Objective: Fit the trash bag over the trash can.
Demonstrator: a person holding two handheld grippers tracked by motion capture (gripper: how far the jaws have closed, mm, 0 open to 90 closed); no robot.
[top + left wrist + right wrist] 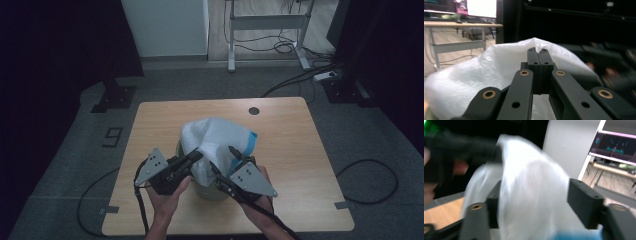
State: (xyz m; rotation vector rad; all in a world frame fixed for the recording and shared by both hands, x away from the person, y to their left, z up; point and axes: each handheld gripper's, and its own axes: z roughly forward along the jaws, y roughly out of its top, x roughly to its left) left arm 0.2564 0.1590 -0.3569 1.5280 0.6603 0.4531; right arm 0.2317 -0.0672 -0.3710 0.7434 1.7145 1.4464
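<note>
White plastic bag (216,142) billows up near the front edge of the wooden table (290,150), draped over a pale round container (207,189) that peeks out beneath it. Left gripper (196,156) has its jaws pressed together on the bag's left side, film pinched between them. Right gripper (223,161) sits with jaws spread wide, bag film between them, a blue strip (251,142) along the bag's right edge.
</note>
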